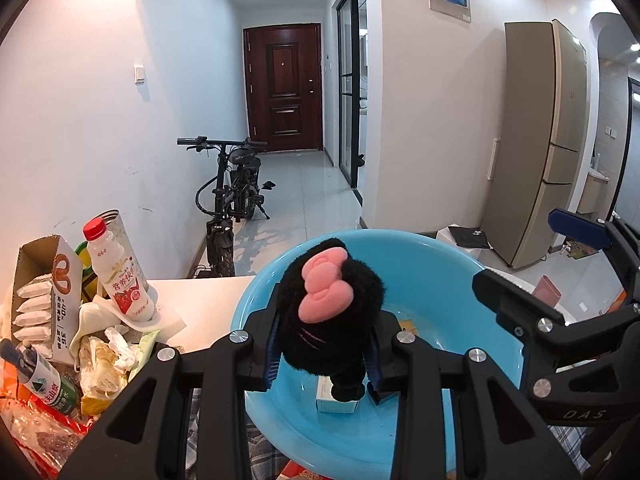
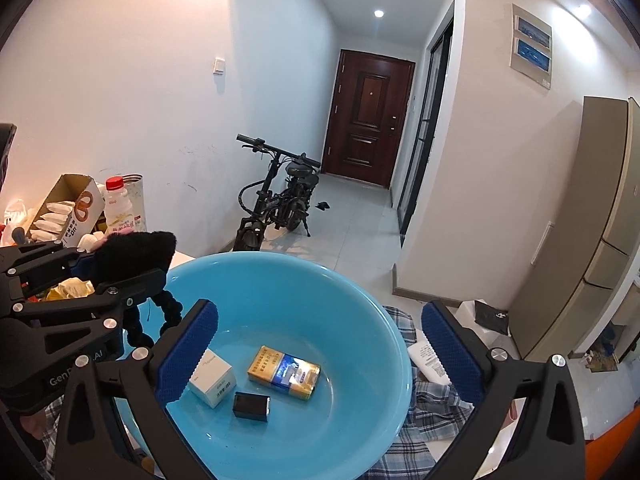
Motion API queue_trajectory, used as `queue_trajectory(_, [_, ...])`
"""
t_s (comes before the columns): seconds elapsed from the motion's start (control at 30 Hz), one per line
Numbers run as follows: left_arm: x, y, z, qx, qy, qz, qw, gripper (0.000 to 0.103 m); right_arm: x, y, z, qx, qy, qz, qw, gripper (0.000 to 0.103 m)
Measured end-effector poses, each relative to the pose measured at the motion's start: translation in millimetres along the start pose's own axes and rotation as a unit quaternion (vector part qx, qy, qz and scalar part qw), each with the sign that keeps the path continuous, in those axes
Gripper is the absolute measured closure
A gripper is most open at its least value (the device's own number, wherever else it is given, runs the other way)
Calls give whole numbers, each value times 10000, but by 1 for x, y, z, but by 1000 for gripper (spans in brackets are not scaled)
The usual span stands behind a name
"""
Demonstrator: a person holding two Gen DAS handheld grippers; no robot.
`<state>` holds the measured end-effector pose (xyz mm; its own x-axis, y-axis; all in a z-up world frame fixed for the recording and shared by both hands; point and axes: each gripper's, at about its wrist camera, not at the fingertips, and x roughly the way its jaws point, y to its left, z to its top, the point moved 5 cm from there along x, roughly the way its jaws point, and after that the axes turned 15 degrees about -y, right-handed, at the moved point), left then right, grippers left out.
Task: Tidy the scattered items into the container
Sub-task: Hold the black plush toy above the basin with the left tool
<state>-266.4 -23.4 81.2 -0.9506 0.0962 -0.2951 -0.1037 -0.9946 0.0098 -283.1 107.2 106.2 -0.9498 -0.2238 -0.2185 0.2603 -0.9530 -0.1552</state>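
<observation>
two claws hang over the blue basin (image 2: 360,300): the left claw (image 1: 324,354) pinches a black plush toy (image 1: 328,320) above the bowl's near-left side, the right claw (image 2: 320,344) is spread wide and empty. if released here, the plush may catch on the pads or snag the rim. the cigarette pack (image 2: 284,372), white box (image 2: 212,378) and small black box (image 2: 252,405) already lie inside.

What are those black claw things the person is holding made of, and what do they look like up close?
Each claw is an angular black frame, seemingly plastic, joined by round silver bolts. The left claw and right claw carry textured blue pads on their inner faces. Pale lettering is printed on the black bodies, only partly readable. No cables or sleeves are visible.
</observation>
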Motion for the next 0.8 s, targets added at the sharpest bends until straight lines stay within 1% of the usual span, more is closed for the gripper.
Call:
queue_trajectory(0.57, [-2, 0, 2, -14, -9, -15, 10000, 71, -1, 5, -2, -66, 25, 14, 10000, 0])
queue_trajectory(0.8, [0, 1, 0, -56, 33, -51, 10000, 71, -1, 1, -1, -63, 15, -5, 10000, 0])
